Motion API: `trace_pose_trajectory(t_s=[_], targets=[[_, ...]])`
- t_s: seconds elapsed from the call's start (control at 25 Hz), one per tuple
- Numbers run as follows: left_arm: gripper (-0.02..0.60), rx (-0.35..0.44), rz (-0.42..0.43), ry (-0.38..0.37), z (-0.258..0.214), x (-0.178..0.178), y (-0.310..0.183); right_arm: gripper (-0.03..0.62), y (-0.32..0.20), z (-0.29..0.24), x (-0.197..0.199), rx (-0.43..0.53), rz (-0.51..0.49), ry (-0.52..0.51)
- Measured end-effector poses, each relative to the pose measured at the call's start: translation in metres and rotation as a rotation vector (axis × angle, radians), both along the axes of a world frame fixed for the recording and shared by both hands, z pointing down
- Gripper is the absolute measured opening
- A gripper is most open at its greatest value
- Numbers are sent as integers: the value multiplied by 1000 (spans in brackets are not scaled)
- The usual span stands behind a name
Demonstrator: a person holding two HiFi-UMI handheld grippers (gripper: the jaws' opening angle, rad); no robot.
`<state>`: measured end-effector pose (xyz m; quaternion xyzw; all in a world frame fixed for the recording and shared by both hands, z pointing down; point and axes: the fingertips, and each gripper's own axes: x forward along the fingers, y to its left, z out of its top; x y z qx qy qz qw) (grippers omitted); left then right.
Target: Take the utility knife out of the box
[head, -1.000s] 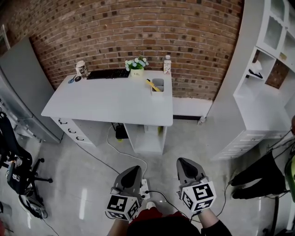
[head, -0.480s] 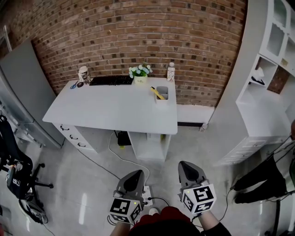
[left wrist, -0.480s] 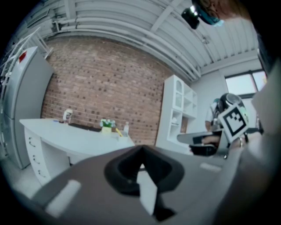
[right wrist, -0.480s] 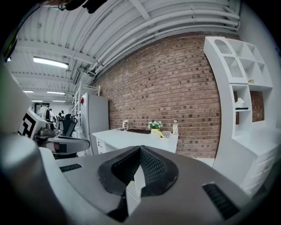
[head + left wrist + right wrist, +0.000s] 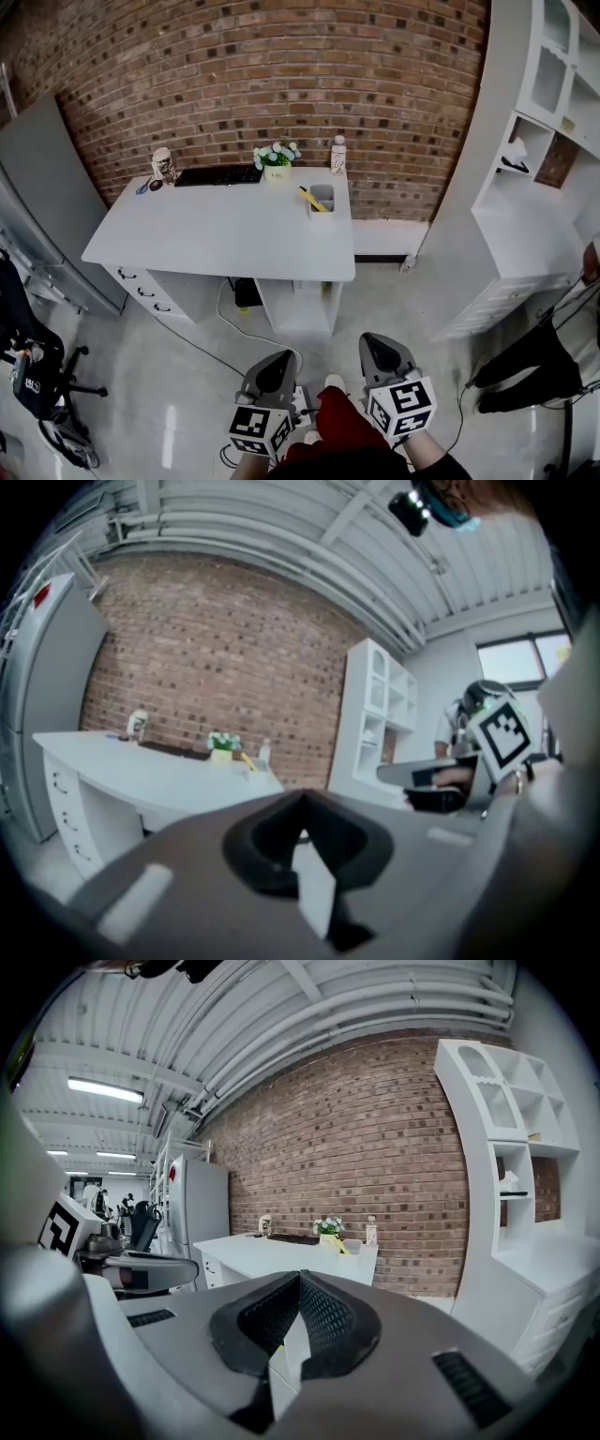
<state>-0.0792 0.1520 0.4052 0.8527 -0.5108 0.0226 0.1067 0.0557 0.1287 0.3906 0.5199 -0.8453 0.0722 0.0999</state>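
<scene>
A small grey box [image 5: 322, 200] stands near the right end of the white desk [image 5: 216, 230], and the yellow utility knife [image 5: 308, 197] sticks out of it at a slant. Both grippers are far from it, over the floor at the bottom of the head view. My left gripper [image 5: 278, 360] and right gripper [image 5: 375, 340] point toward the desk, both shut and empty. In the left gripper view the shut left gripper [image 5: 302, 795] has the knife [image 5: 246, 759] small in the distance. The right gripper view shows the shut right gripper [image 5: 300, 1277] and the box [image 5: 351, 1246] beyond.
On the desk's back edge are a keyboard [image 5: 217, 175], a flower pot [image 5: 277, 159], a bottle [image 5: 337, 155] and a cup [image 5: 164, 166]. A white shelf unit [image 5: 534, 187] stands right, an office chair [image 5: 28, 366] left. A cable [image 5: 239, 314] runs across the floor.
The head view has swayed slightly. A red-clad leg has come forward between the two grippers. Both grippers stay shut and low in the view, still far from the desk.
</scene>
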Motion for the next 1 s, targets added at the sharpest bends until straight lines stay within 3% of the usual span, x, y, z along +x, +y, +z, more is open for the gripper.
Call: trace_pose_trajectory(t_s=[0.52,1.0], targets=[[3,42,4,-22,-9,-4,-40,8,-29,5,-5,8,5,-12],[3,11,11,-17,2,3,-87,8,-73,17,-2,-26,0,-11]])
